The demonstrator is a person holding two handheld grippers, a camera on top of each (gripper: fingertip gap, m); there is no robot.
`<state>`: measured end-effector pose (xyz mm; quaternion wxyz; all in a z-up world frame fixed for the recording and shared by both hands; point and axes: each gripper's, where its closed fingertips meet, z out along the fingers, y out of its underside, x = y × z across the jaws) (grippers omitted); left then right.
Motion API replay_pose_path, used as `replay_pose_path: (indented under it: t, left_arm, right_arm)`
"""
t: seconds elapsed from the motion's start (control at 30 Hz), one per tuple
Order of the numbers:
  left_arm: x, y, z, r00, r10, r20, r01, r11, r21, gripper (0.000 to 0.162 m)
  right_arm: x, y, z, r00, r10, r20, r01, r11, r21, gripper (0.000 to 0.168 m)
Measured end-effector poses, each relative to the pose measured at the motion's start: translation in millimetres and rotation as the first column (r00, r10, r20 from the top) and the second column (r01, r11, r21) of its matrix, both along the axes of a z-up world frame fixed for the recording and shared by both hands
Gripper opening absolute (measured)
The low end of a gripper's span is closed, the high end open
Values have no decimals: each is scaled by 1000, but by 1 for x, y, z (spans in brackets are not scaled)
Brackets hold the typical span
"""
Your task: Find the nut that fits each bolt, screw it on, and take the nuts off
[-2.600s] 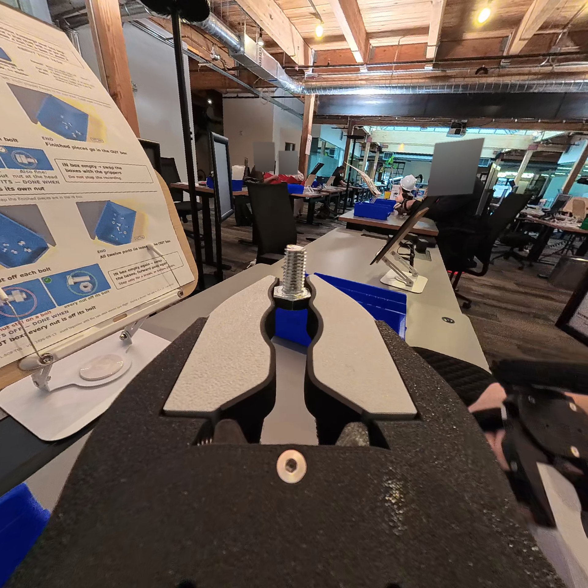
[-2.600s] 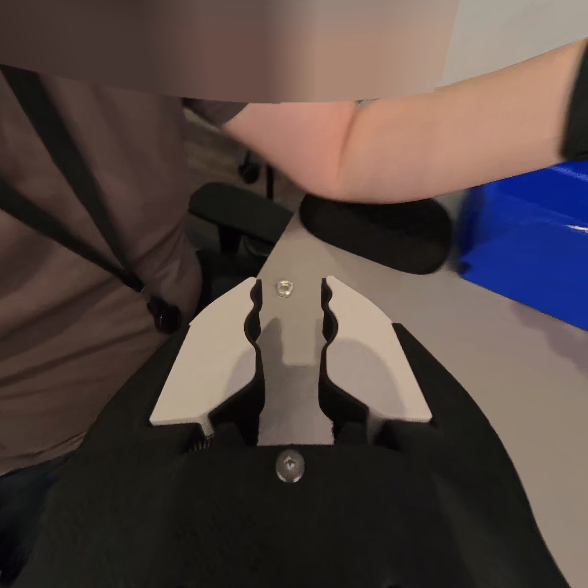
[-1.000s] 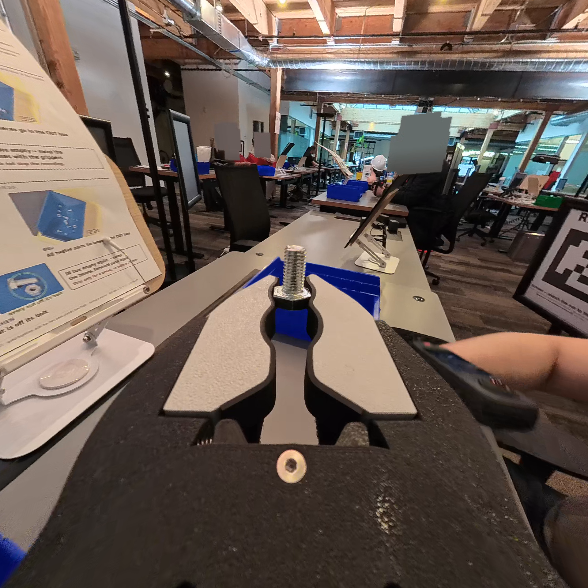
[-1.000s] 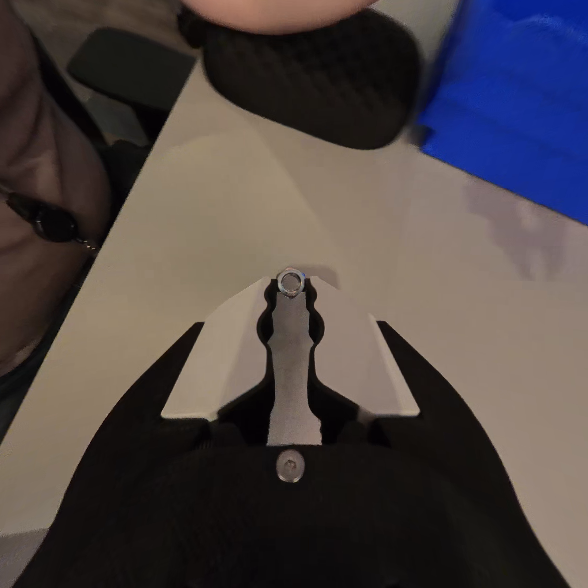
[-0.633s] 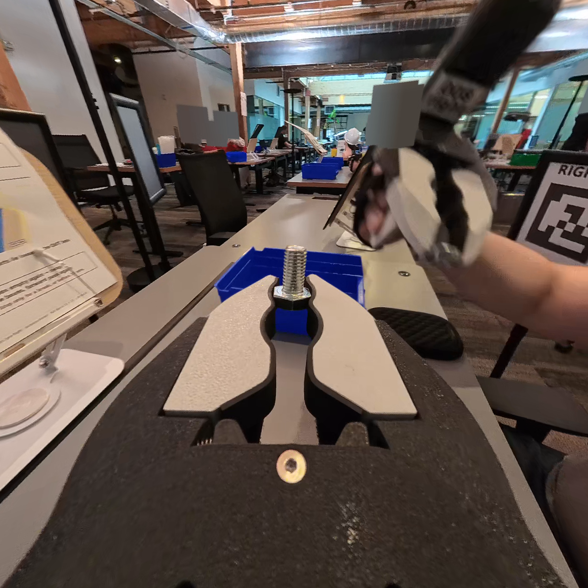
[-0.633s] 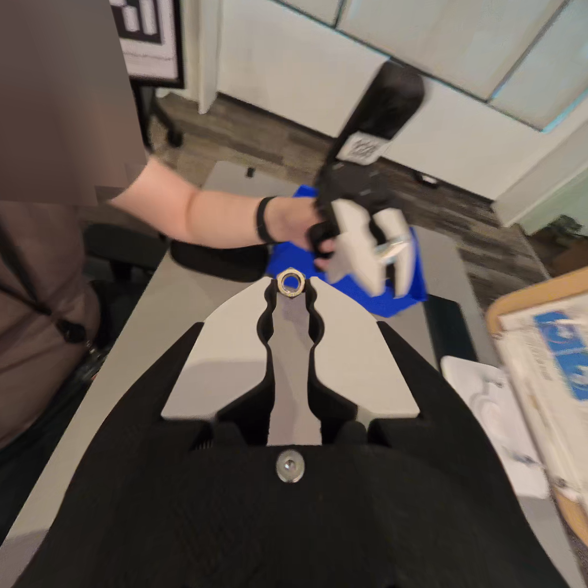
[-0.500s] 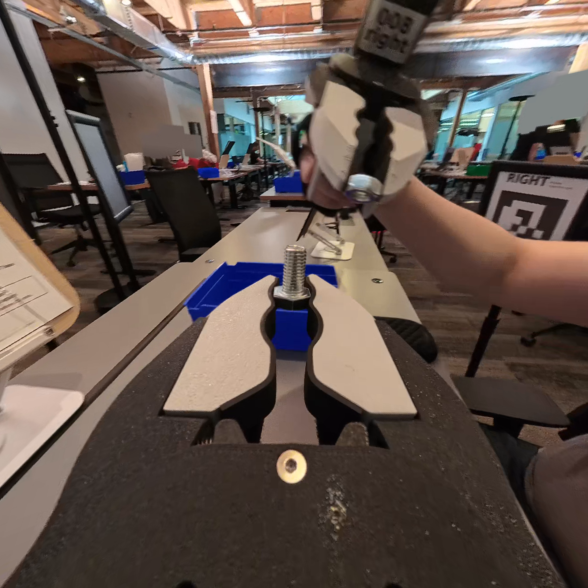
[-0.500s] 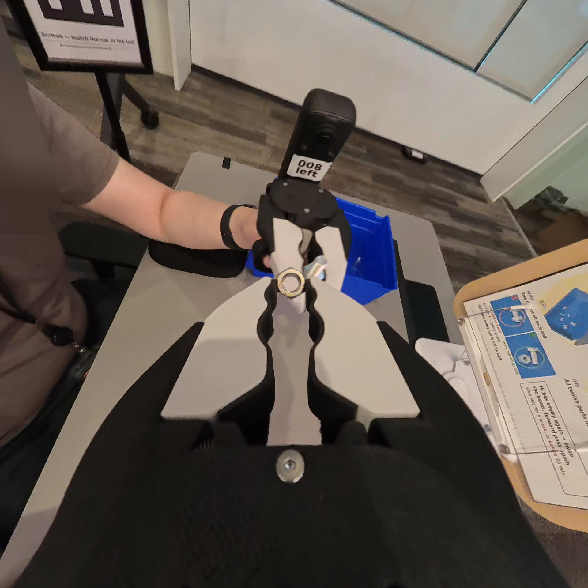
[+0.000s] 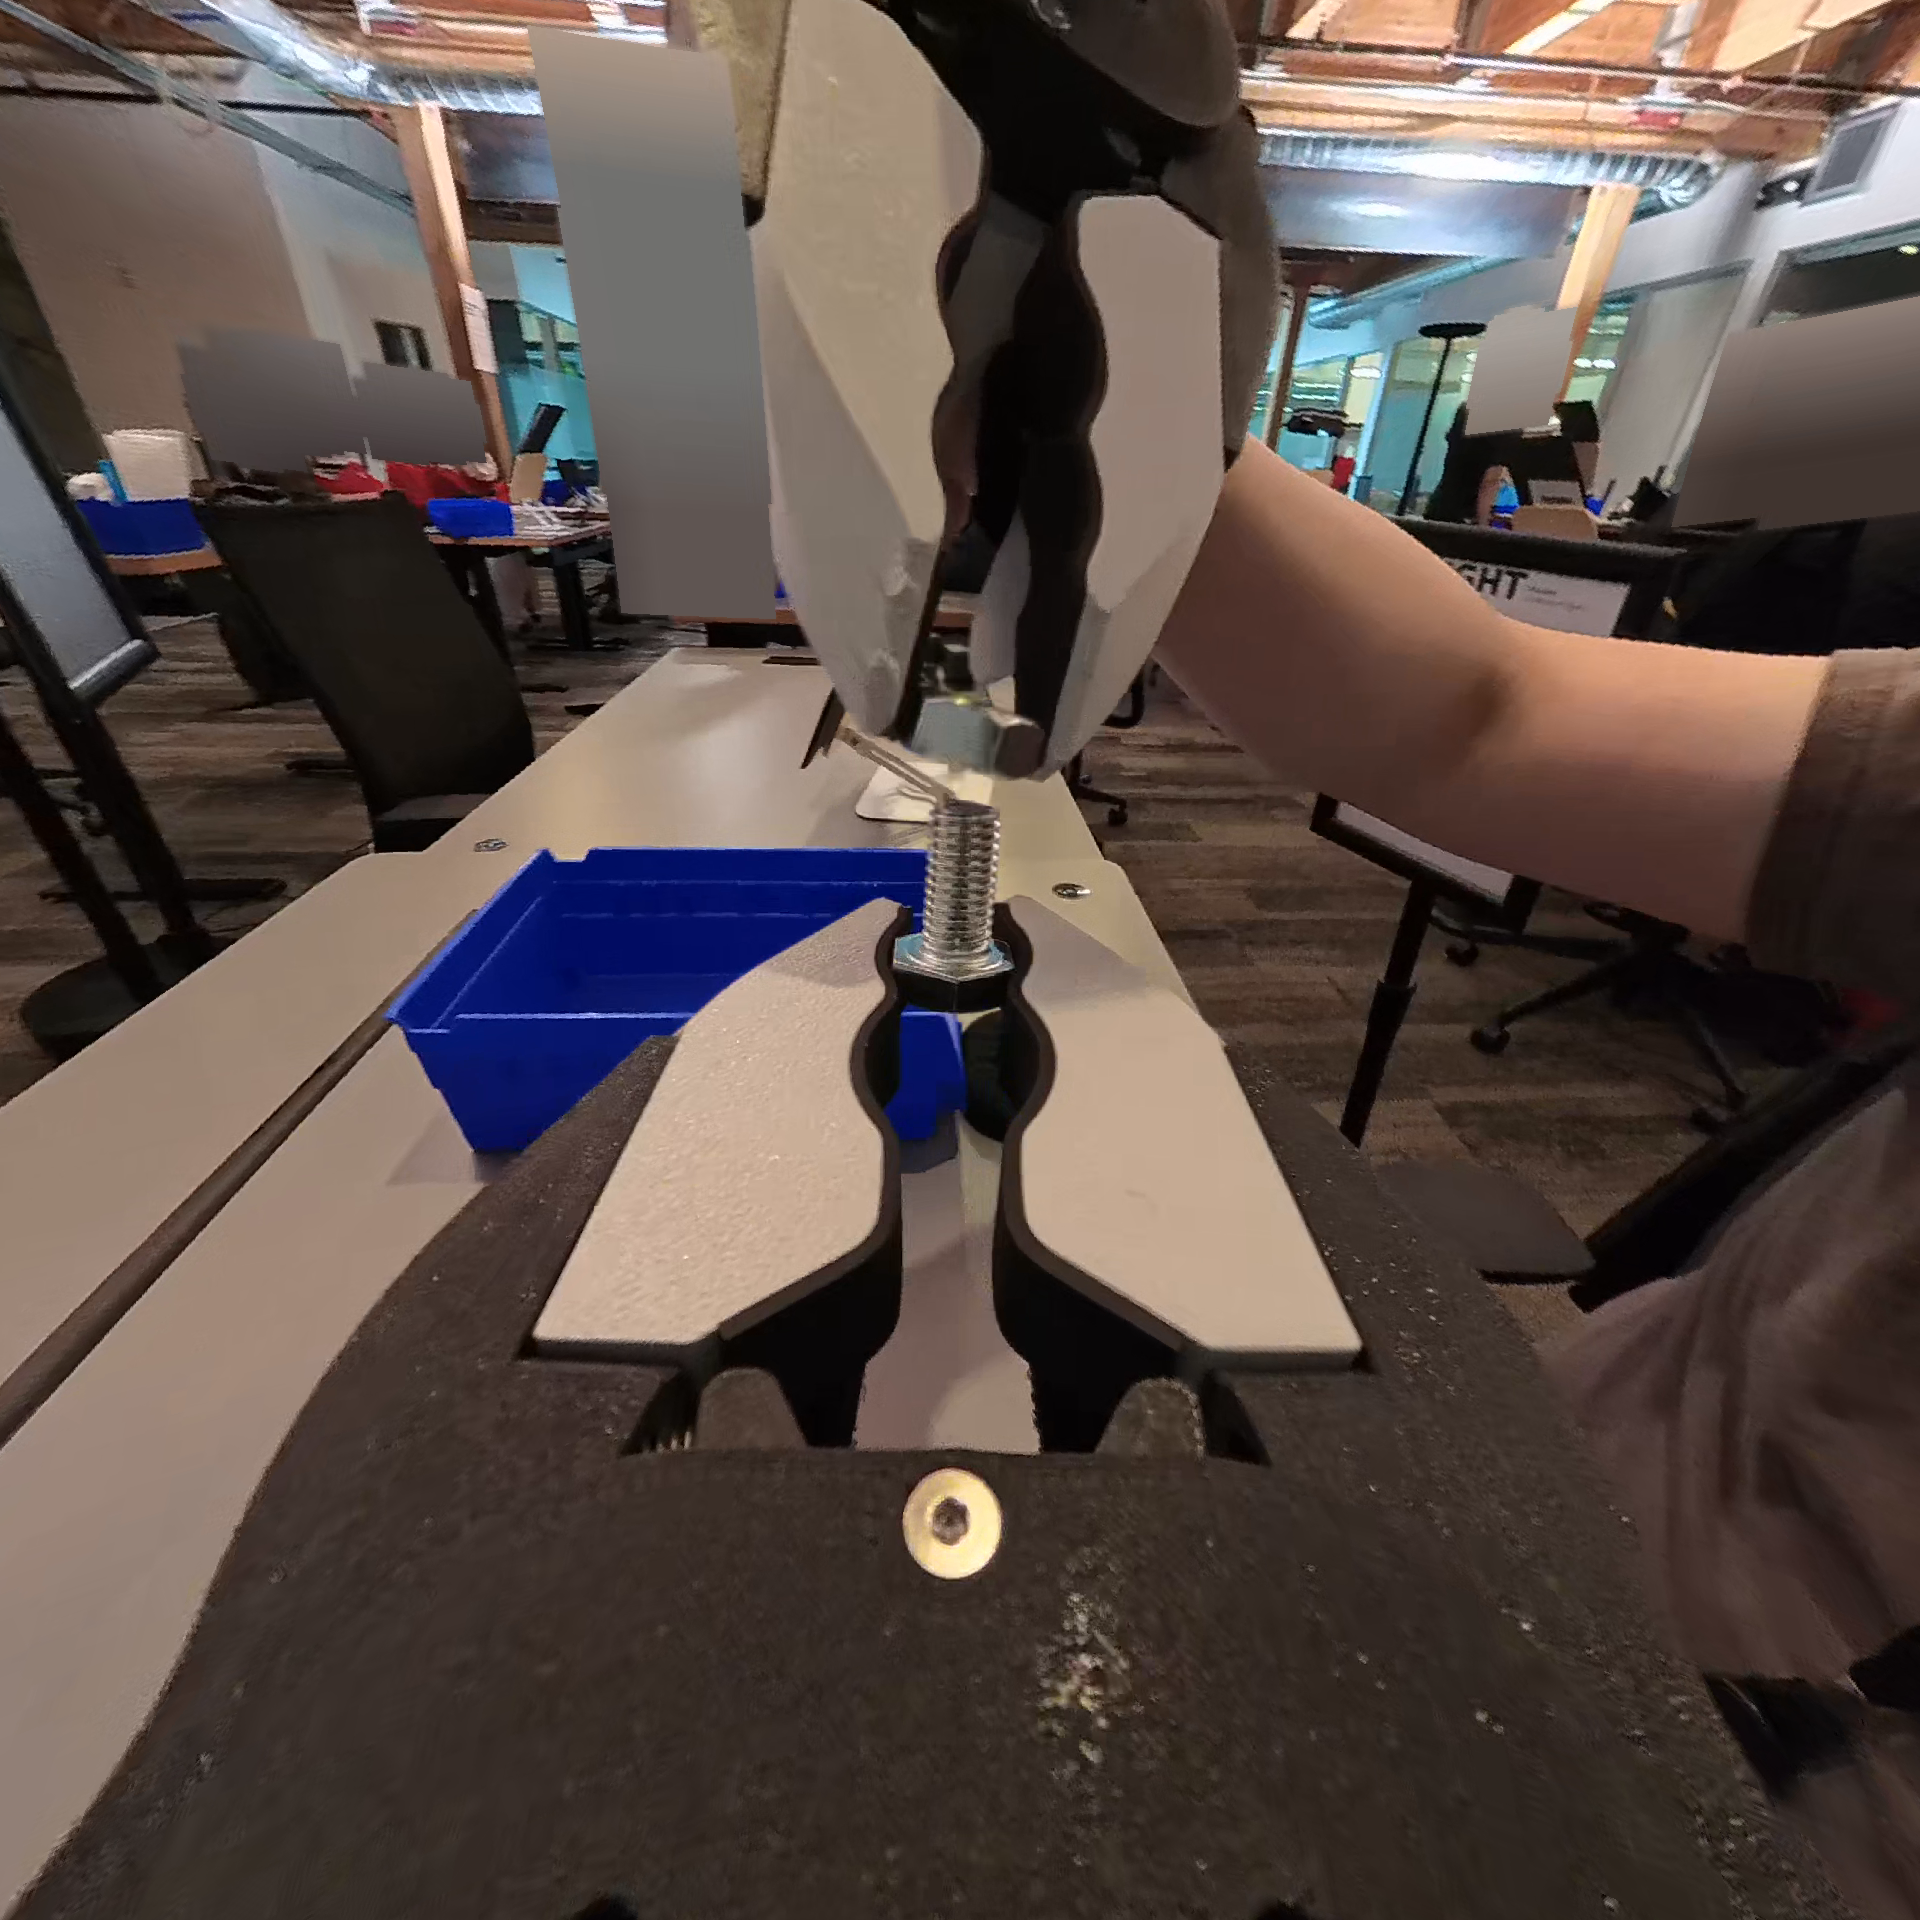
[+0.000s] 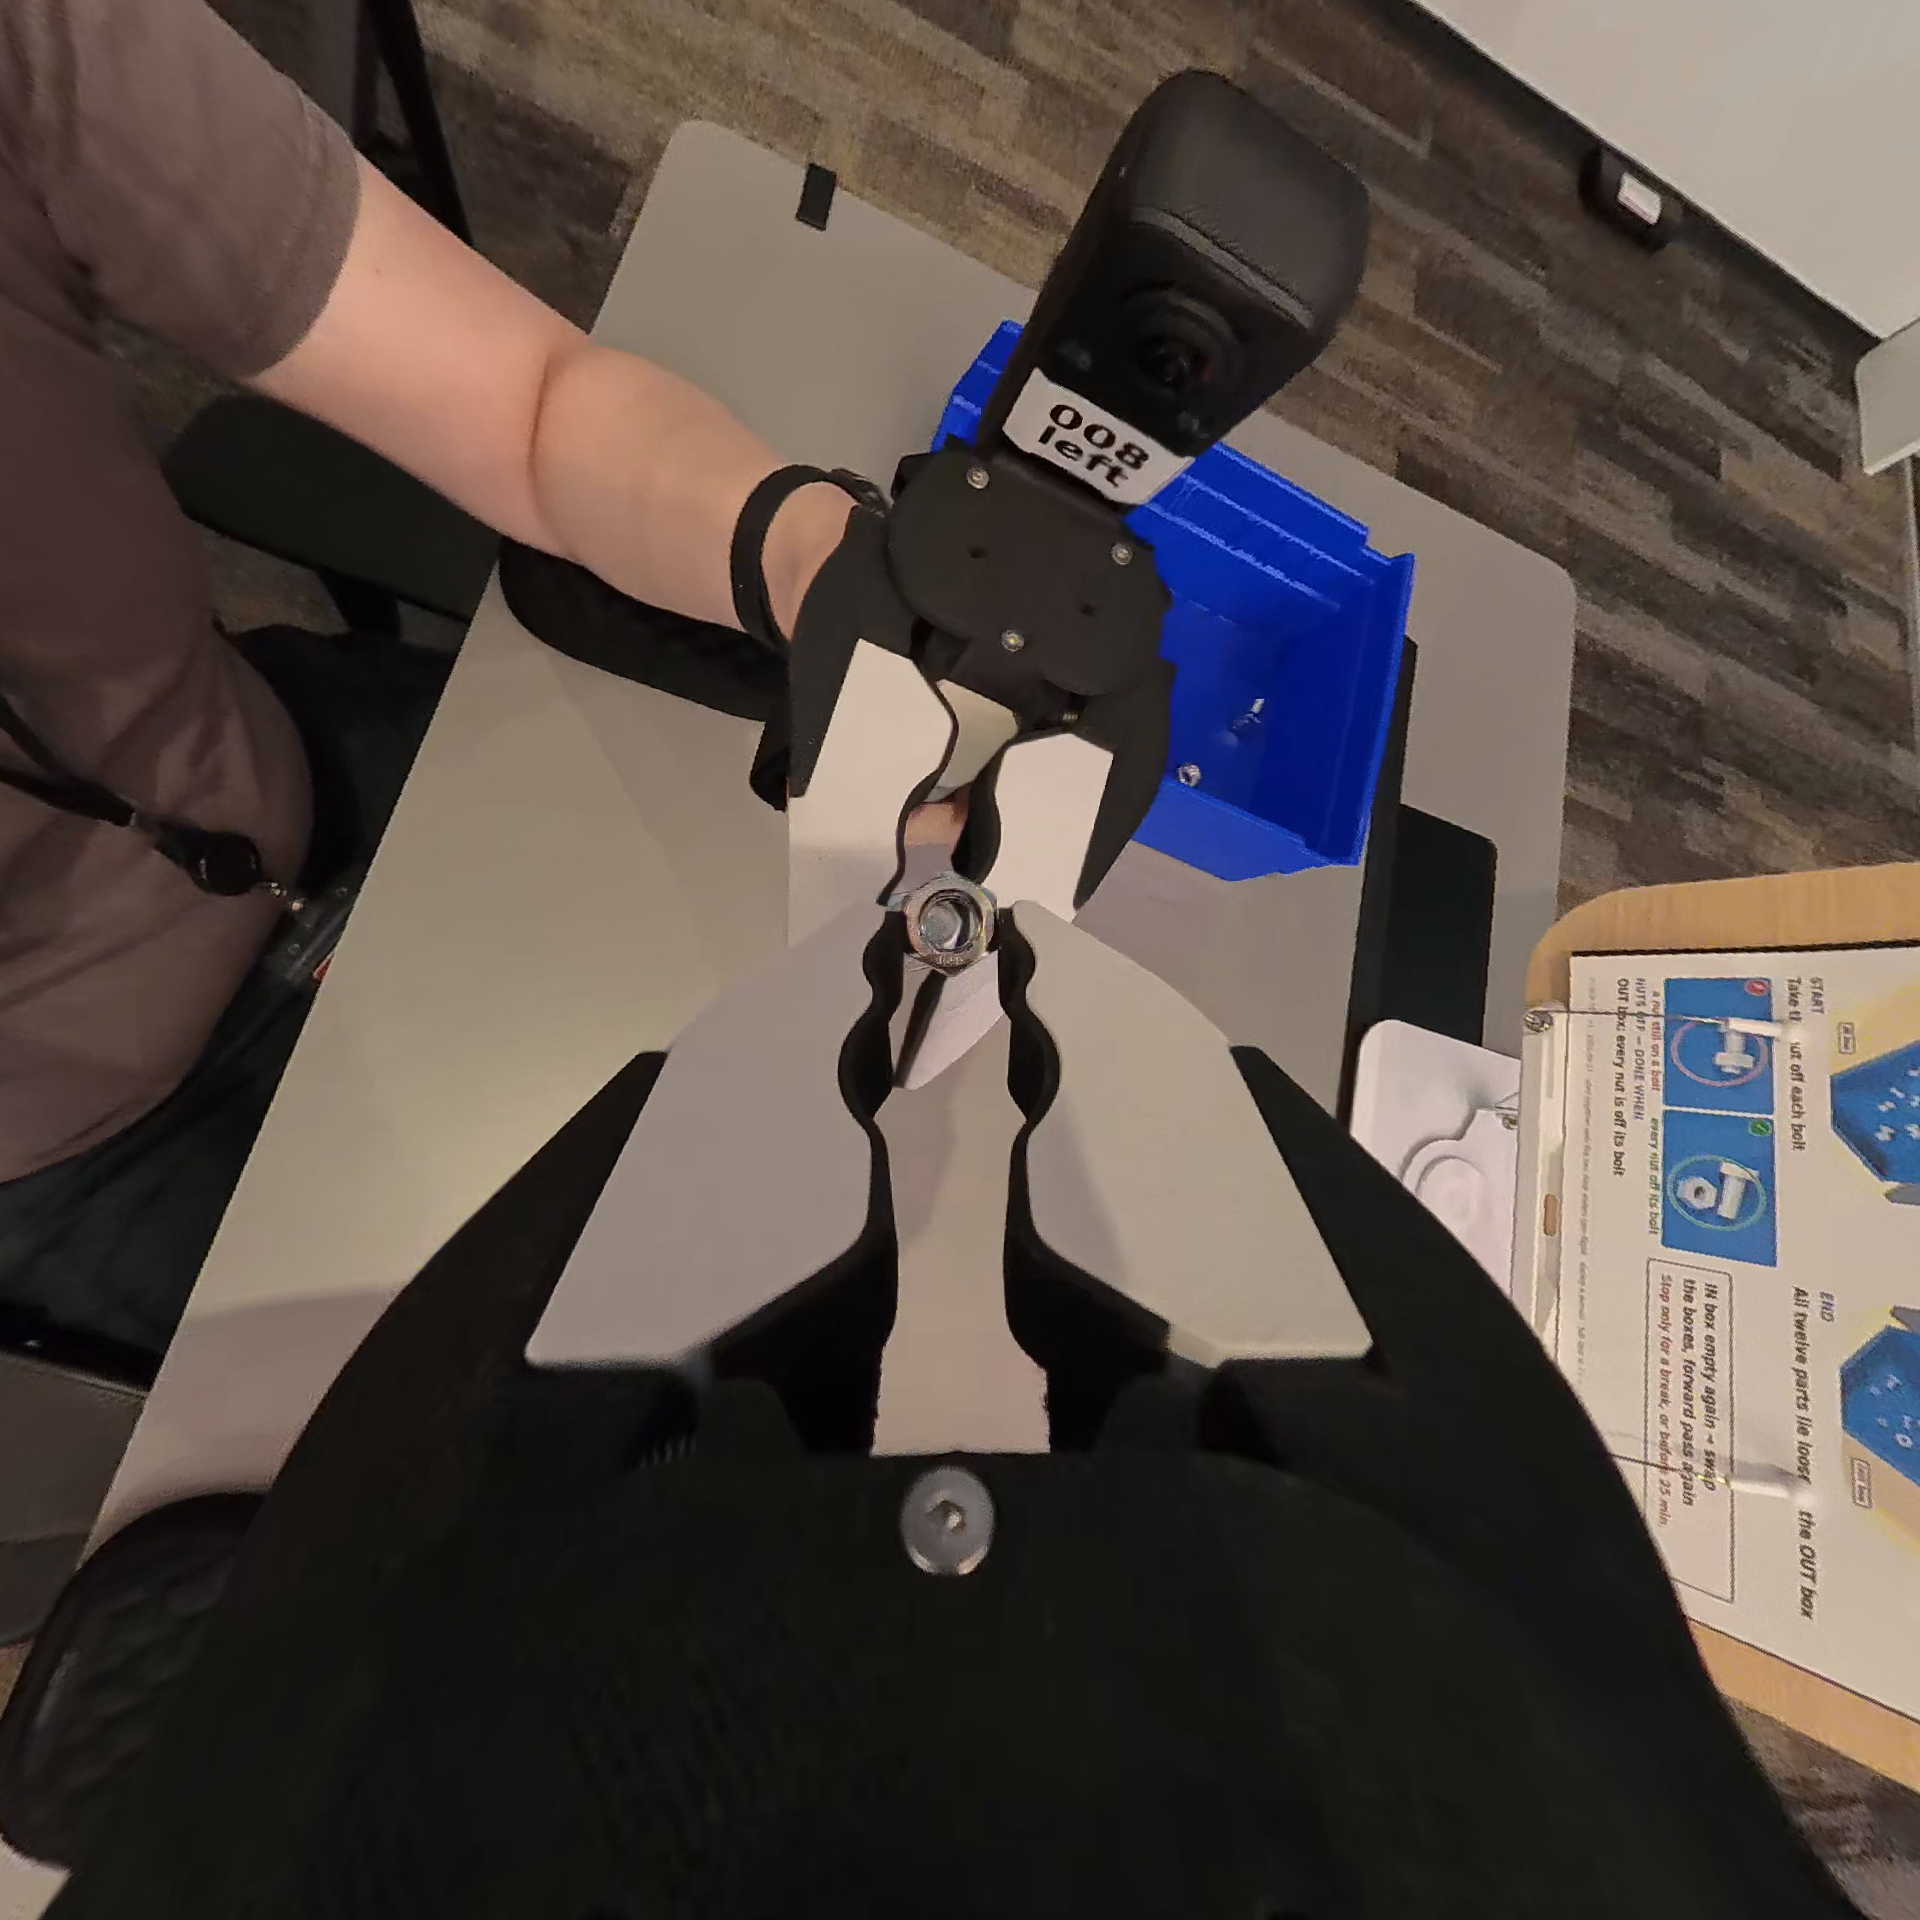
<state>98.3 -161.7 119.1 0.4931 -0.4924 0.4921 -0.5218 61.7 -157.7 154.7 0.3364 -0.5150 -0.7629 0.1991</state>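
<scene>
My left gripper (image 9: 951, 940) is shut on the hex head of a silver bolt (image 9: 961, 873) and holds it upright, thread pointing up. My right gripper (image 9: 971, 727) comes down from above, shut on a silver hex nut (image 9: 977, 740), which sits right over the bolt's tip. In the right wrist view the right gripper (image 10: 948, 930) holds the nut (image 10: 945, 928) flat, with the bolt's end showing through its hole. The left gripper (image 10: 940, 873) is just beyond it, pointing toward me.
A blue bin (image 9: 634, 966) stands on the grey table (image 9: 208, 1081) behind the bolt. Another blue bin (image 10: 1268, 665) with small parts lies beyond the left gripper. An instruction sheet on a board (image 10: 1714, 1268) stands at the right. A person's arm (image 10: 582, 457) and torso are at left. Across from one pair of fingers to the other is roughly 5 cm.
My right gripper shut on the nut on the table, lifted it and swung over to the left gripper. It now holds the nut directly on top of the bolt's tip.
</scene>
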Motion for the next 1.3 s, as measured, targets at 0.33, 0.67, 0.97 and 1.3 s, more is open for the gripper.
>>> replay_pose_path:
  t: [0.33, 0.67, 0.97, 1.3]
  left_arm:
    - [0, -38, 8, 976, -215, 39, 214, 977, 12, 15]
    - [1, -43, 7, 974, -225, 20, 225, 974, 28, 15]
    - [4, 15, -14, 991, 108, -82, -109, 994, -14, 14]
    - [5, 19, -21, 976, 168, -141, -162, 985, 58, 14]
  right_arm:
    - [-1, -33, -1, 991, 117, 62, -113, 992, -59, 19]
    - [0, -37, -2, 994, 48, 101, -34, 991, -129, 19]
    - [7, 13, -20, 918, -394, 45, 393, 887, -244, 19]
    - [10, 14, -26, 893, -449, 46, 427, 807, -409, 19]
